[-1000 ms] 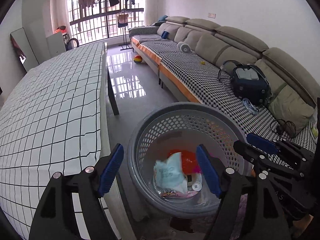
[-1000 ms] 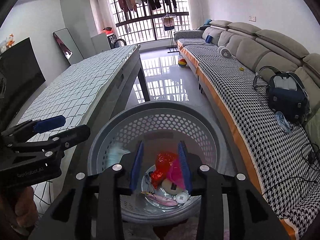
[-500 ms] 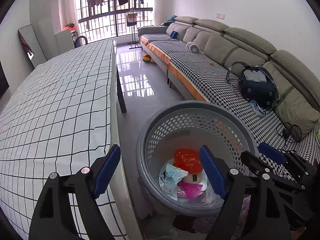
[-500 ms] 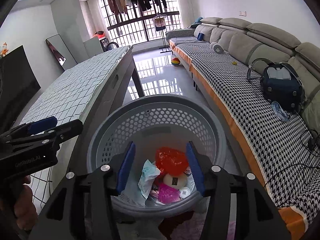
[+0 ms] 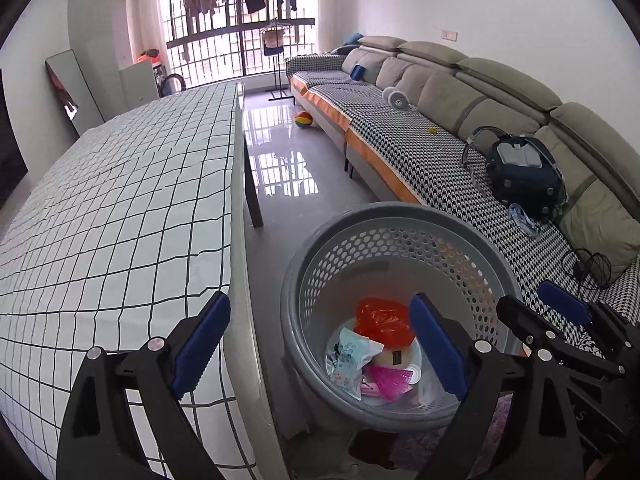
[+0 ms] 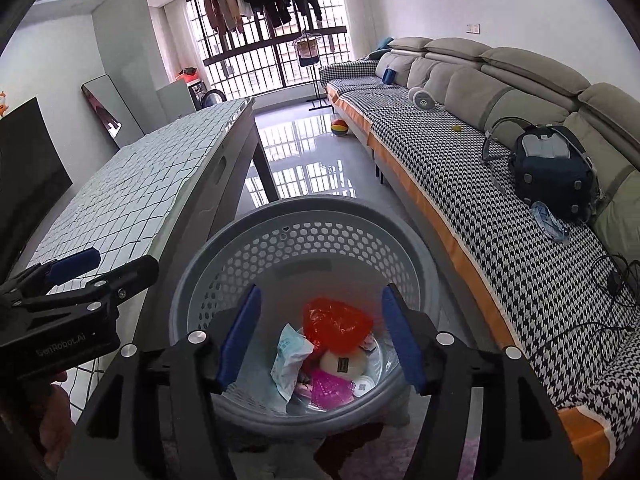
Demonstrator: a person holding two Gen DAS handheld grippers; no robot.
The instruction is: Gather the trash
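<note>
Grippers both hover above the round grey perforated plastic basket (image 6: 304,224), pointing down and forward. Left gripper (image 5: 320,342) spread wide, empty; right gripper (image 6: 320,334) wide, empty. Basket upright on the floor beside the grid-cloth table (image 5: 120,208), holding an orange crumpled bag (image 6: 336,322), pale-blue wrapper (image 6: 290,354), pink packet (image 6: 330,388).

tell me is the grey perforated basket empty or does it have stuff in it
Not empty. The grey perforated plastic basket holds an orange-red plastic bag, a pale blue wrapper and a pink packet at its bottom; it is far from full.
</note>
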